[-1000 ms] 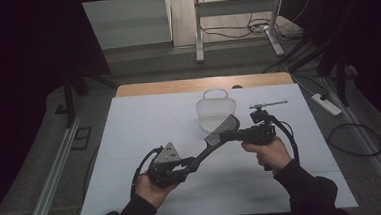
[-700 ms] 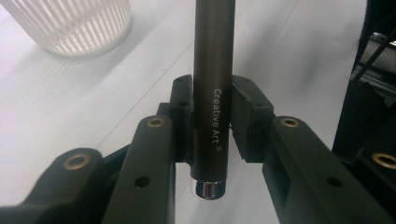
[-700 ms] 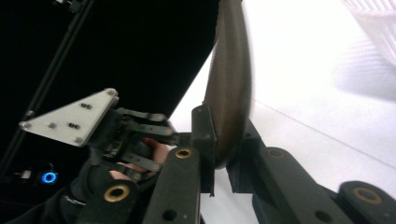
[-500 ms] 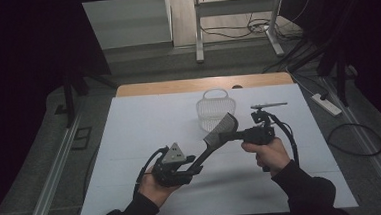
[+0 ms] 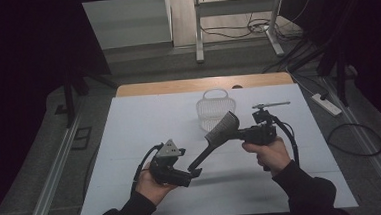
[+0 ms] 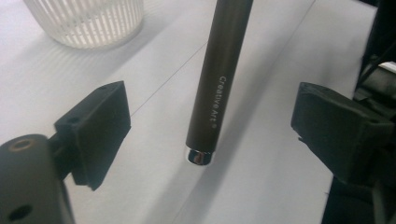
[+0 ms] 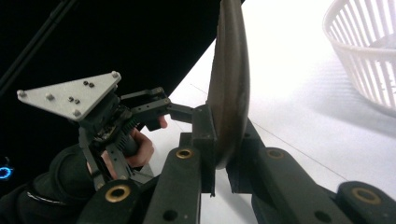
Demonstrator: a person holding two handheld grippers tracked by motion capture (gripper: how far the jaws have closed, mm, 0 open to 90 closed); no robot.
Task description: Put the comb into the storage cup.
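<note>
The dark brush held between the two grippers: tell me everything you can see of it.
The brush is dark, with a wide toothed head and a long, round, matt handle printed "Creative Art", ending in a small shiny cap. It hangs above the white table, slanting from head down to handle. The right gripper clamps its head; the handle end sits between the left gripper's open jaws, untouched.

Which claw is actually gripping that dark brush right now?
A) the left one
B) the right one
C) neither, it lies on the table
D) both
B: the right claw is clamped on the head of the brush, while the left claw stands open around the handle end without touching it.
</note>
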